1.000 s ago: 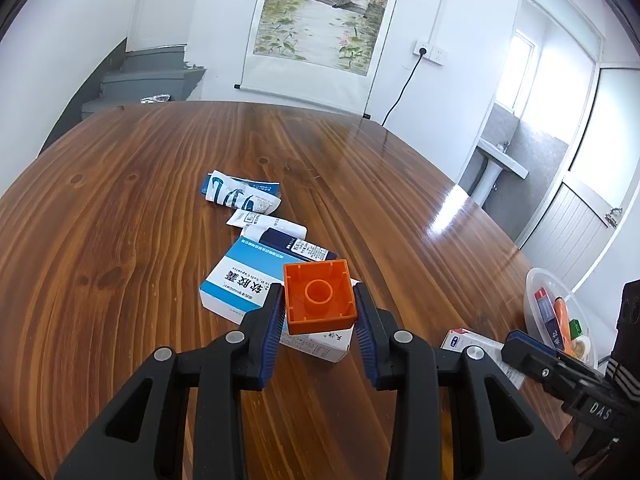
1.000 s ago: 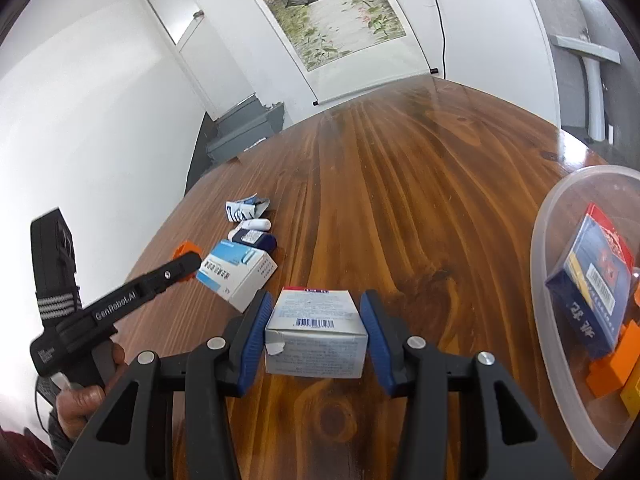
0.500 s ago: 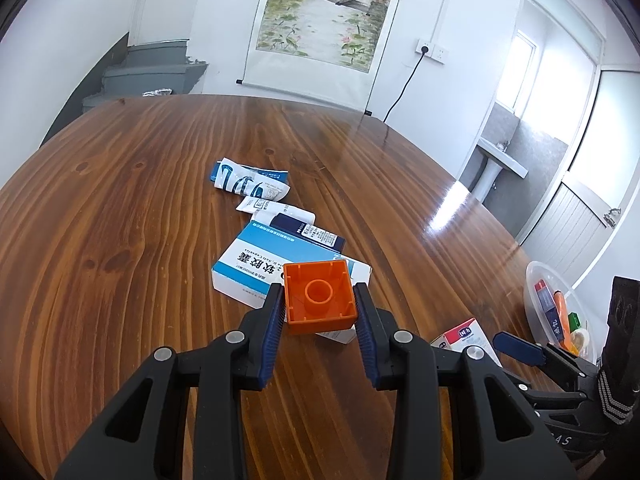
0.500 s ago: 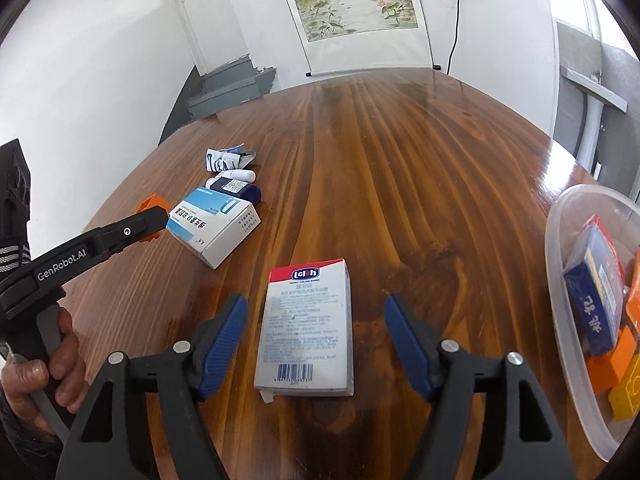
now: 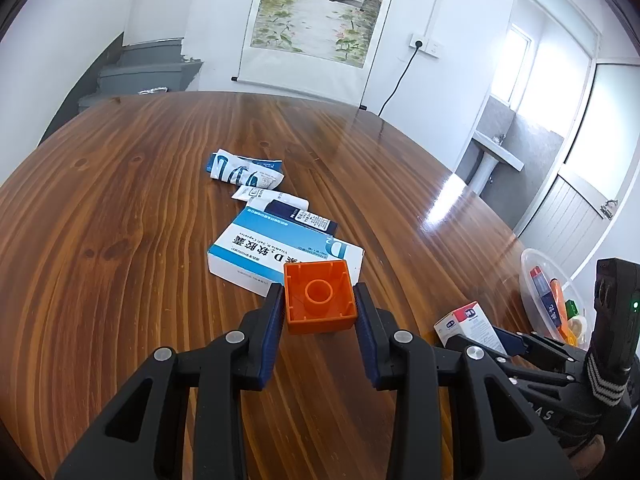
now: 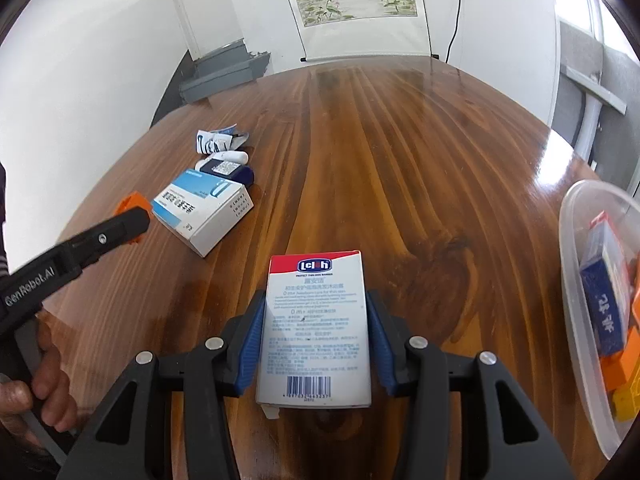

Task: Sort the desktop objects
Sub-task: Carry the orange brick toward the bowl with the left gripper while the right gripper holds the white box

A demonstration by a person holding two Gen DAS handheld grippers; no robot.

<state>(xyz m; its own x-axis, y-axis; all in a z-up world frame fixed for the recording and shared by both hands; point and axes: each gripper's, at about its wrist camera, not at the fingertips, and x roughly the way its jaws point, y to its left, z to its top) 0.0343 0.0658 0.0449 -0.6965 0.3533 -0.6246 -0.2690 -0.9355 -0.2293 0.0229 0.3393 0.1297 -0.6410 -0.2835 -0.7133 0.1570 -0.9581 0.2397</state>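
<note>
1. Two grippers are loaded or nearly so. The left gripper has its pads tight on both sides of an orange block, held above the table just in front of the blue-white box; that grip is unchanged from a second ago.
2. What changed is on the right. The right gripper had stood wide around the white carton half a second ago; now its jaws are closing, with the blue pads drawn in against the carton's long sides.
3. The carton lies flat on the table, its barcode end nearest the camera, the pads about midway along it. It does not look lifted yet.
4. Judged from this, the right hand has re-gripped along a better line and a lift is the likely next step.
5. The clear bin sits at the right, near the carton, already holding a blue pack and orange pieces; it seems the destination for both held items.
6. Still unsorted on the table: the blue-white box, a dark tube and a crumpled packet.
</note>
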